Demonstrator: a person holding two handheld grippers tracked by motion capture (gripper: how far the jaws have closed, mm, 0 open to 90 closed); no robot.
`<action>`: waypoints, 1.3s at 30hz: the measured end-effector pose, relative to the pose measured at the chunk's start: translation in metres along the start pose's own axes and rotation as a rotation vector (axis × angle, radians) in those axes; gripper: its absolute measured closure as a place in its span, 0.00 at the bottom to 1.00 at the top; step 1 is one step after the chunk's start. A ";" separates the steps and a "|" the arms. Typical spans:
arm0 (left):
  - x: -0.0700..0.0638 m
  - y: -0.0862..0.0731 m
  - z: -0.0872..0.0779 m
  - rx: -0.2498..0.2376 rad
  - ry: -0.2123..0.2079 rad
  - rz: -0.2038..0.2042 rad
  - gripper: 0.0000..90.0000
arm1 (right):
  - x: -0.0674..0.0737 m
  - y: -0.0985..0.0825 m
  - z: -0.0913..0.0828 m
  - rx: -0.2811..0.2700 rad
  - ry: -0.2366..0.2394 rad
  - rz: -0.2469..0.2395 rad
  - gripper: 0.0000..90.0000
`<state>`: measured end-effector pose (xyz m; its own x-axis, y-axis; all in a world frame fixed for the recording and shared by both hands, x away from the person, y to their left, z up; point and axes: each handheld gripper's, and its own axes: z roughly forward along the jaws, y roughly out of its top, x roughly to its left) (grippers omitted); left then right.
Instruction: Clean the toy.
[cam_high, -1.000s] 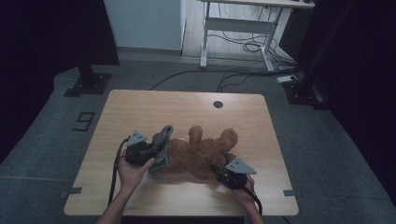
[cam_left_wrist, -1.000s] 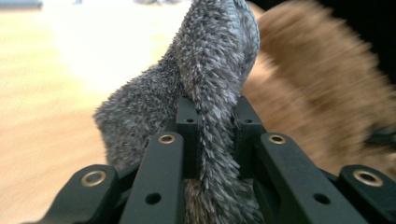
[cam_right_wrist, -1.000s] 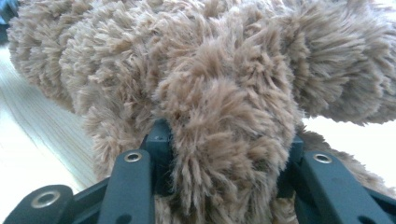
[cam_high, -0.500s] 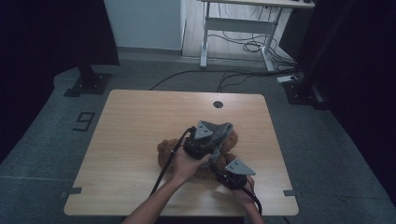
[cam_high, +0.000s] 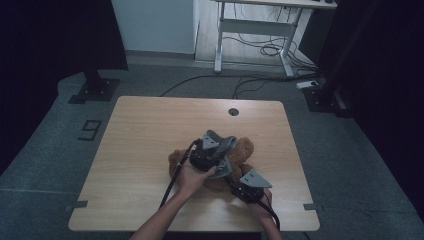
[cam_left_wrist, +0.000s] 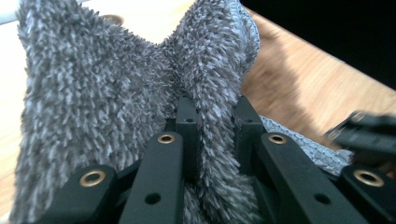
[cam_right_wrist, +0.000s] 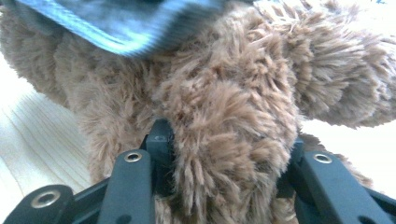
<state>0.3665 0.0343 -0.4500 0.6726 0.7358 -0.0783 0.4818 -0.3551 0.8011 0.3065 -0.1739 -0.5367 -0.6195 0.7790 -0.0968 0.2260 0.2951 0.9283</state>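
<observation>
A: Left gripper view first: the left gripper (cam_left_wrist: 212, 121) has its two black jaws nearly closed, pinching a fold of the shaggy grey microfibre cloth (cam_left_wrist: 98, 93) between them. The pile bulges out on both sides of the jaws and fans upward.

B: And from above?

A: High view puts that left gripper (cam_high: 220, 152) over the middle of the table, with the grey cloth (cam_high: 226, 159) hanging from it and draped across the brown plush teddy bear (cam_high: 245, 150). The person's left hand (cam_high: 192, 176) wraps the gripper body, the forearm coming in from the bottom edge.

B: What about the other one?

A: Right gripper view: the right gripper (cam_right_wrist: 224, 154) has its jaws partly closed around a thick tuft of the bear's brown fur (cam_right_wrist: 224, 107); the fur fills the gap and presses against both jaws. Which part of the bear that is, I cannot tell. A blue-grey edge of the cloth (cam_right_wrist: 130, 23) lies over the top of the bear there.

B: Where does the bear sit?

A: On the light wooden table (cam_high: 145, 135), right of centre and toward the person's edge, with the right gripper (cam_high: 245, 186) just beside it on the near side. A round cable hole (cam_high: 233, 111) lies in the tabletop farther back. Beyond the table, a white desk frame (cam_high: 250, 30) stands on the grey floor with loose cables beneath it.
</observation>
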 end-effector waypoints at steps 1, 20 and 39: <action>0.006 -0.004 -0.005 -0.004 0.000 -0.009 0.85 | 0.000 0.000 0.000 -0.001 0.001 0.002 0.61; 0.085 -0.059 -0.070 -0.094 0.033 -0.199 0.86 | 0.000 0.000 0.001 -0.005 0.001 0.006 0.61; 0.089 -0.040 -0.071 -0.074 0.045 -0.197 0.85 | -0.007 0.002 0.014 -0.005 -0.049 -0.034 0.62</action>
<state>0.3672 0.1552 -0.4467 0.5433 0.8122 -0.2127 0.5579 -0.1599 0.8144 0.3217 -0.1709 -0.5392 -0.5891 0.7948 -0.1460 0.2011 0.3192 0.9261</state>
